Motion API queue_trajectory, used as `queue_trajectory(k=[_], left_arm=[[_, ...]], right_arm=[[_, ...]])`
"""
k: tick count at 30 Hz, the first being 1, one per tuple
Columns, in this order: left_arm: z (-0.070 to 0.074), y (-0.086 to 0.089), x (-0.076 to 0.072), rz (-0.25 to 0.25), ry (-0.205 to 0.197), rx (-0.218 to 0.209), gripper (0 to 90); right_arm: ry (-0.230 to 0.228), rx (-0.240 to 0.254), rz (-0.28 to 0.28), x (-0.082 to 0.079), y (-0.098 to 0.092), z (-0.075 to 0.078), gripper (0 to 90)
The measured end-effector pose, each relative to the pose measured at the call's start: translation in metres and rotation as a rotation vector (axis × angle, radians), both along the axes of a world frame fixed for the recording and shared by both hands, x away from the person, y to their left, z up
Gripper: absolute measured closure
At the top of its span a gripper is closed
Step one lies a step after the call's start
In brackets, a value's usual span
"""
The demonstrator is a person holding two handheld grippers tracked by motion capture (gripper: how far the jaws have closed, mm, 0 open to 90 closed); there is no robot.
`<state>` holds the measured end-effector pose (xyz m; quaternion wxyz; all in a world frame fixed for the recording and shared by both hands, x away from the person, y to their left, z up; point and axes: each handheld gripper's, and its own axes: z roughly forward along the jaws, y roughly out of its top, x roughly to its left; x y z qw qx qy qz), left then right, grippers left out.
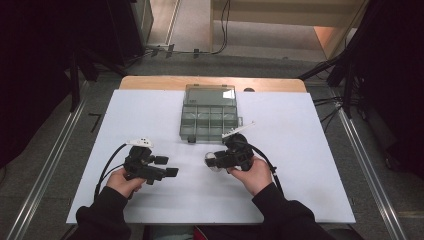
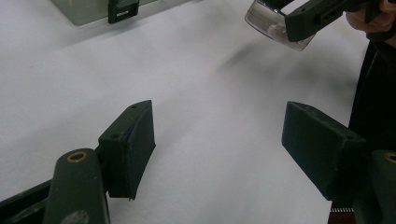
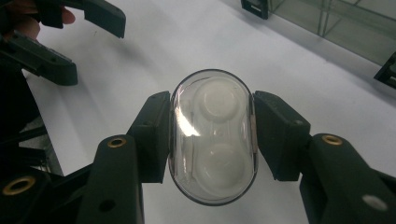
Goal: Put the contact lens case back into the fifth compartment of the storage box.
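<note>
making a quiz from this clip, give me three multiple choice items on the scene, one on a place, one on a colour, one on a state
1. Where is the clear compartment box?
A. on the white board's far part, beyond both grippers
B. beside the person's left sleeve
C. on the floor

2. What colour are the left gripper jaws?
A. white
B. black
C. orange

3. What state is the right gripper in?
A. wide open on nothing
B. shut on the left gripper
C. shut on a clear oval case

Key: 1 A, the high view shows it past the hands; 2 B, both jaws look black; 3 C, both jaws press the case's sides.
</note>
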<state>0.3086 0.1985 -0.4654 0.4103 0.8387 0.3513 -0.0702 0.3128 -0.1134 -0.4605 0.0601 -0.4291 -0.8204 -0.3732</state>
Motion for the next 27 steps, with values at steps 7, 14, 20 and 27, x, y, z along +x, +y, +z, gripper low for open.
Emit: queue_trajectory(k=[7,14,20,27], left_arm=[[0.000,0.000,0.001,0.003,0.001,-0.004,25.8],[0.000,0.000,0.001,0.007,-0.002,0.001,25.8],[0.000,0.000,0.001,0.007,-0.001,0.001,25.8],[0.000,0.000,0.001,0.010,-0.004,0.001,25.8]], right_arm=[[0.010,0.005,-0.003,0.007,0.003,0.001,46.8],[0.010,0.003,0.003,0.013,0.011,0.003,46.8],[0.015,0.003,-0.002,0.021,0.015,0.005,46.8],[0.019,0.007,-0.017,0.032,0.018,0.007,46.8]])
